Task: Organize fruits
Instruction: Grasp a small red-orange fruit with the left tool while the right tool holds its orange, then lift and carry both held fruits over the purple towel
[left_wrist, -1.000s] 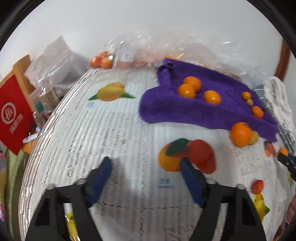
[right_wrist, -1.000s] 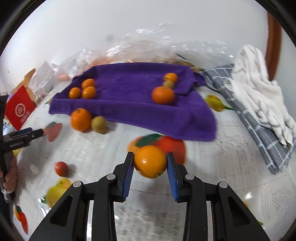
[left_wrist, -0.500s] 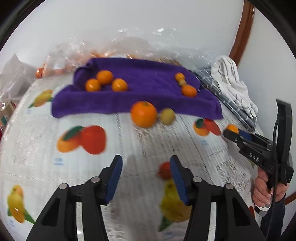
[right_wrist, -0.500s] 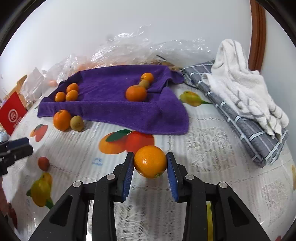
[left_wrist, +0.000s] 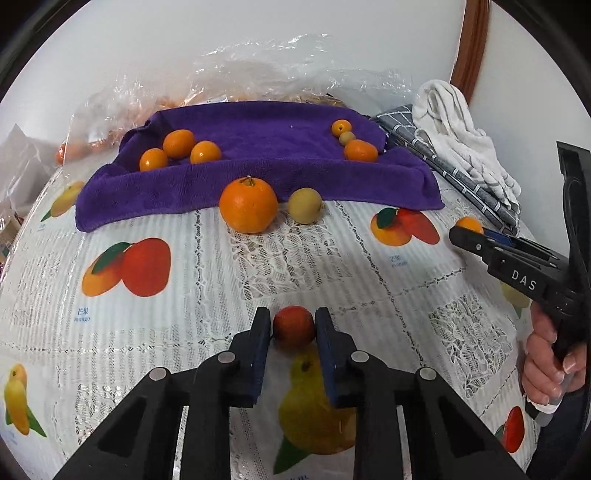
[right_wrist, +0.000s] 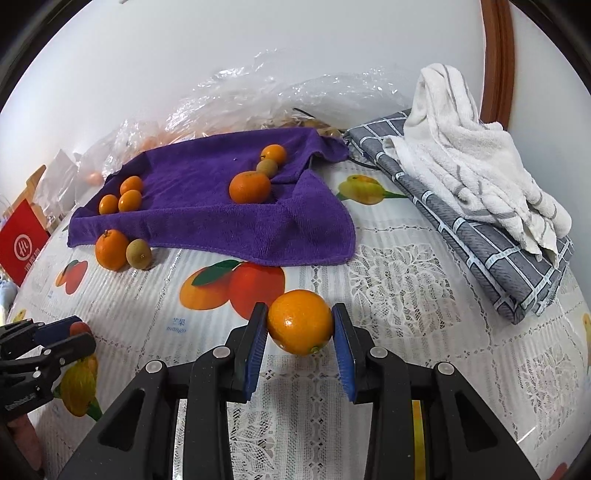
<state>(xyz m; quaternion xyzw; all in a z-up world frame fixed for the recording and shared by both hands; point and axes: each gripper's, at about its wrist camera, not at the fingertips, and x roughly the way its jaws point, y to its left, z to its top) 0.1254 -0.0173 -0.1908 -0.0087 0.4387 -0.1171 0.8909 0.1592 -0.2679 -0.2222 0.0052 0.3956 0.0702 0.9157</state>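
My left gripper (left_wrist: 292, 325) has its blue pads closed around a small red fruit (left_wrist: 294, 325) resting on the tablecloth. My right gripper (right_wrist: 300, 325) is shut on an orange (right_wrist: 300, 322) just above the cloth; it also shows at the right of the left wrist view (left_wrist: 467, 230). A purple towel (left_wrist: 258, 166) lies at the back with three small oranges (left_wrist: 180, 143) on its left and two oranges and a green fruit (left_wrist: 360, 150) on its right. A large orange (left_wrist: 248, 205) and a green-yellow fruit (left_wrist: 304, 205) sit in front of the towel.
A fruit-printed lace tablecloth (left_wrist: 184, 295) covers the table. A grey checked cloth (right_wrist: 480, 240) with a white towel (right_wrist: 465, 158) lies at the right. Clear plastic bags (right_wrist: 258, 99) sit behind the purple towel. A red box (right_wrist: 20, 240) stands at the far left.
My left gripper swung right, reached the small red fruit and closed its pads around it. My right gripper kept holding the orange and moved a little right.
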